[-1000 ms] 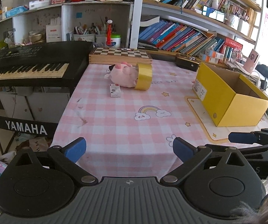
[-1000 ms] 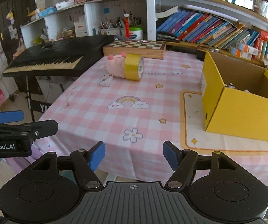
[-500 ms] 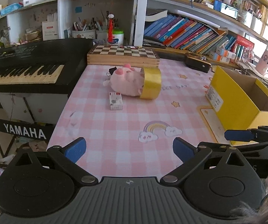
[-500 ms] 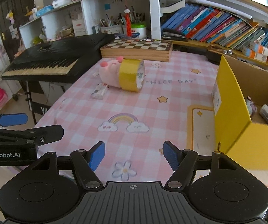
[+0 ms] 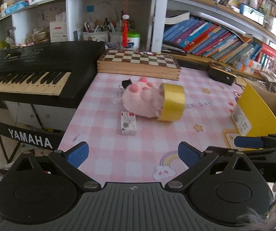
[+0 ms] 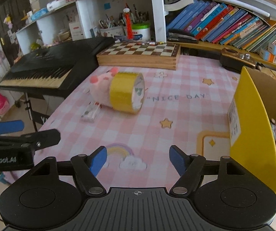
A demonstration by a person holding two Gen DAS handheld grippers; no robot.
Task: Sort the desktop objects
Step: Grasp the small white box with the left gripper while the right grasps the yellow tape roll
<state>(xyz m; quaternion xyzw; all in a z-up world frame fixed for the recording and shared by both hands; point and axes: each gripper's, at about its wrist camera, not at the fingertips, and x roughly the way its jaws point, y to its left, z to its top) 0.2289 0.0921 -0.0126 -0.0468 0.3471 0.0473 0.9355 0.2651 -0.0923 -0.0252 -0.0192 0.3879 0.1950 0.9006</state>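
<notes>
On the pink checked tablecloth [image 5: 107, 134] a pink plush pig [image 5: 140, 102] lies against a yellow tape roll [image 5: 173, 105] standing on edge. A small white box [image 5: 128, 123] lies just in front of the pig. An open yellow cardboard box [image 5: 257, 113] stands to the right. My left gripper [image 5: 133, 154] is open and empty, short of the white box. In the right wrist view the pig [image 6: 101, 88], tape roll [image 6: 126, 94], white box [image 6: 91, 113] and yellow box [image 6: 253, 130] all show. My right gripper [image 6: 138, 159] has jaws opening, nothing between them.
A black Yamaha keyboard [image 5: 28, 75] borders the table's left edge. A wooden chessboard case [image 5: 138, 61] lies at the back, with a dark case [image 5: 221, 75] to its right. Shelves of books [image 6: 224, 25] and pen pots [image 5: 99, 32] rise behind. Small items lie inside the yellow box.
Both grippers have moved forward over the table, so the pig, tape roll and white box are nearer and larger. The yellow box has slid toward the right edge of both views.
</notes>
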